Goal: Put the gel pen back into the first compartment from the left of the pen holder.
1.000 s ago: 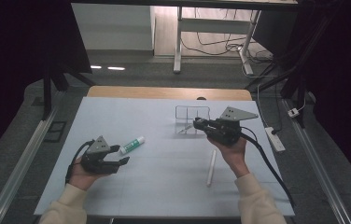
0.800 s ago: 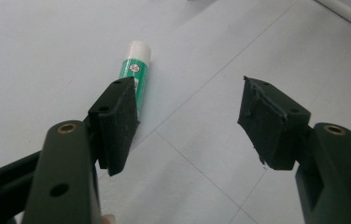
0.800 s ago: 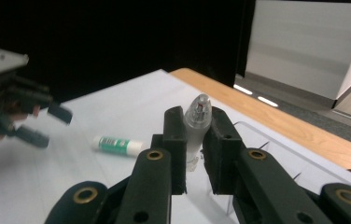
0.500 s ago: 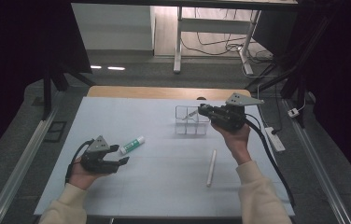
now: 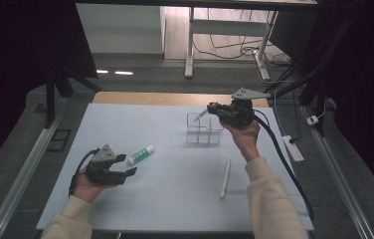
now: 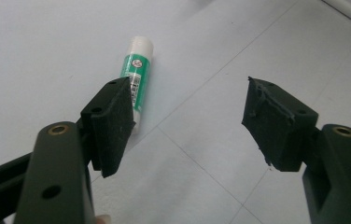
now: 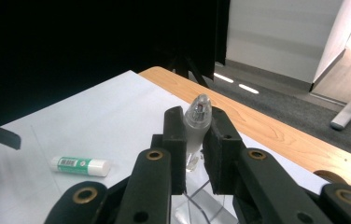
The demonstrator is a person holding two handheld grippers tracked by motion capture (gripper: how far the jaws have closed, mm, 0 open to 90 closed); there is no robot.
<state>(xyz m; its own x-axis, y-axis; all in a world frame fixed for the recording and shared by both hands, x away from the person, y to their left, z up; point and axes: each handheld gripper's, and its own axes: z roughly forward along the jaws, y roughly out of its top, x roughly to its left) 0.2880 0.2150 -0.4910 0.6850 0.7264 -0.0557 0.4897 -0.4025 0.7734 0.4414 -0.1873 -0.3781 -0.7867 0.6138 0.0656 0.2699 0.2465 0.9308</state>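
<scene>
My right gripper [image 5: 211, 107] is shut on a translucent grey pen [image 7: 197, 122] with a clear rounded end. It holds the pen raised above the clear plastic compartment box [image 5: 204, 131] at the table's far middle. In the right gripper view the pen stands between the pads [image 7: 175, 140], over the box [image 7: 200, 206]. My left gripper [image 5: 127, 165] rests low at the near left. Its jaws have just been opening, with nothing between them. A green and white glue stick [image 6: 136, 70] lies just beyond its left pad [image 6: 110, 121], also seen as the glue stick [image 5: 140, 154] on the table.
A white pen-like stick [image 5: 225, 178] lies on the white table sheet [image 5: 165, 199] near my right forearm. The wooden table edge [image 5: 150, 98] runs along the far side. A power strip [image 5: 293, 148] and cables lie on the floor at the right.
My right gripper has carried the pen up and toward the far right, over the clear box. The left hand has stayed in place beside the glue stick.
</scene>
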